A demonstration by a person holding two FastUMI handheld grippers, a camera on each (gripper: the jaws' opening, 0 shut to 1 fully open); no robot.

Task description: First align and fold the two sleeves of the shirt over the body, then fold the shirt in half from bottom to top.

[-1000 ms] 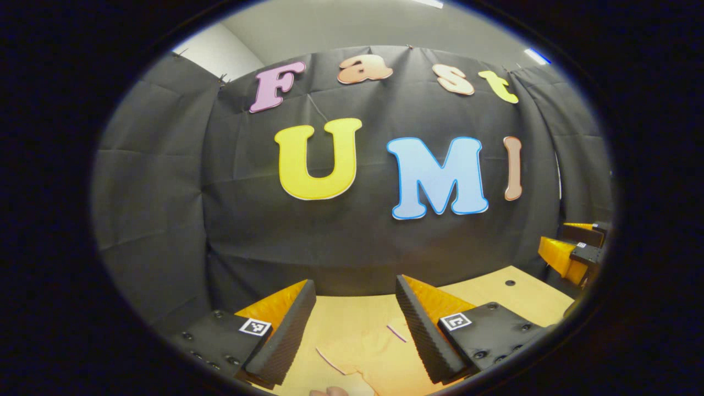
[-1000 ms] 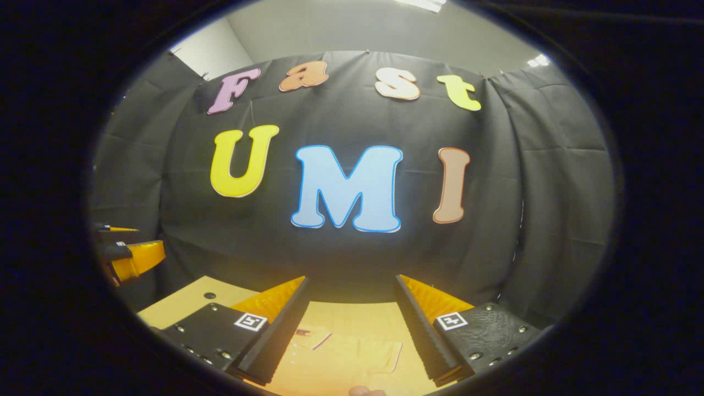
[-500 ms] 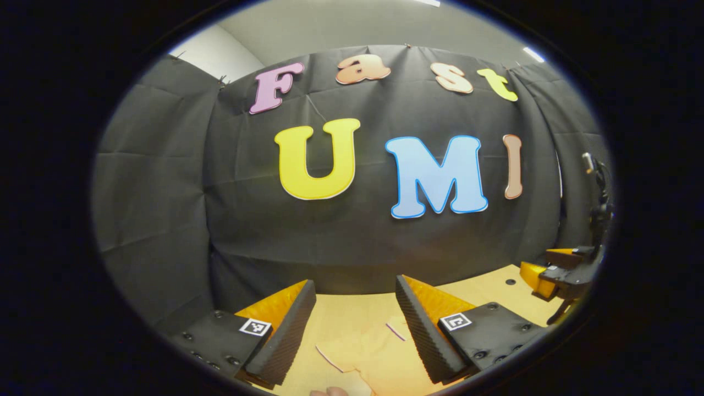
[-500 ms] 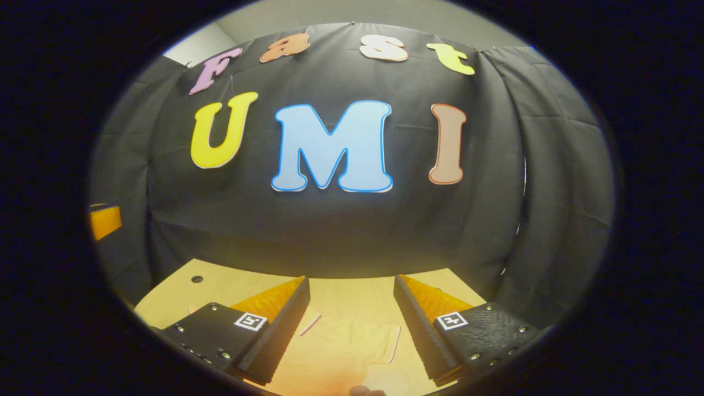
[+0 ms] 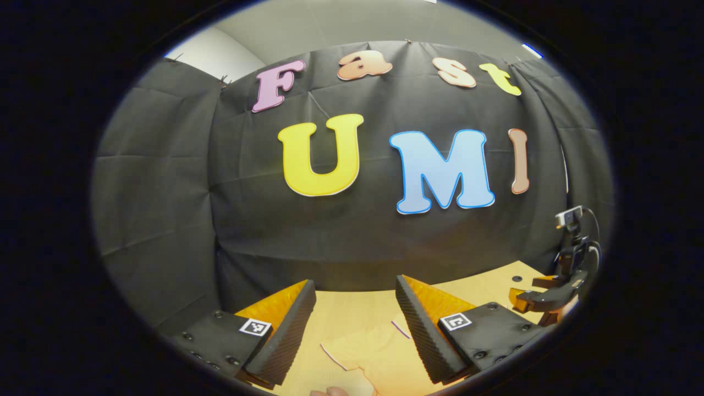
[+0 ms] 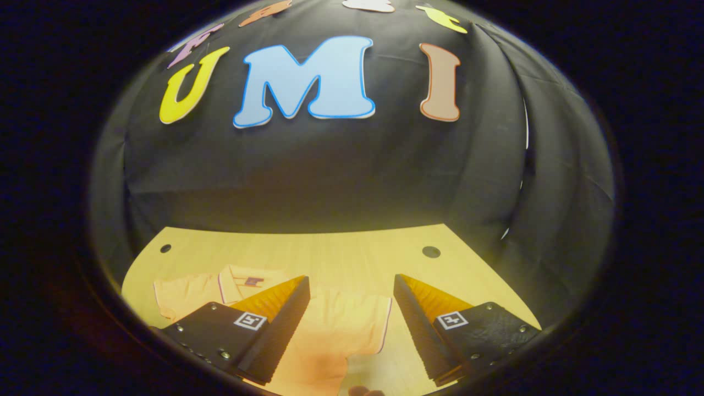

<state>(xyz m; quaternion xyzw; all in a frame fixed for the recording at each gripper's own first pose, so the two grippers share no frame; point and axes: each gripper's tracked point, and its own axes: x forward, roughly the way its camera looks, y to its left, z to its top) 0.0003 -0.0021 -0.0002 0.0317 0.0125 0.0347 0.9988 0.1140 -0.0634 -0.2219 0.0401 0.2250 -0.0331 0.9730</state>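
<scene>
We see the left hand-held gripper [image 5: 356,324] held above the tabletop [image 5: 352,308] with its jaws spread wide and nothing between them. Below the gap lies part of the pale orange polo shirt [image 5: 379,352], a sleeve with a thin dark trim line along its edge, flat on the light wooden surface. Off to the far side of this view stands the right hand-held gripper [image 5: 542,300], low over the tabletop's edge near a small round hole in the wood.

In the right gripper view, we see the right hand-held gripper [image 6: 351,319] likewise open, empty, and tilted down toward the tabletop [image 6: 341,253]. The shirt [image 6: 330,330] lies spread flat: its collar and placket sit beyond the near finger, one short sleeve reaches out toward the tabletop's side, and the other sleeve's trimmed hem lies in the gap between the fingers. Neither finger touches the cloth, as far as we can tell.
</scene>
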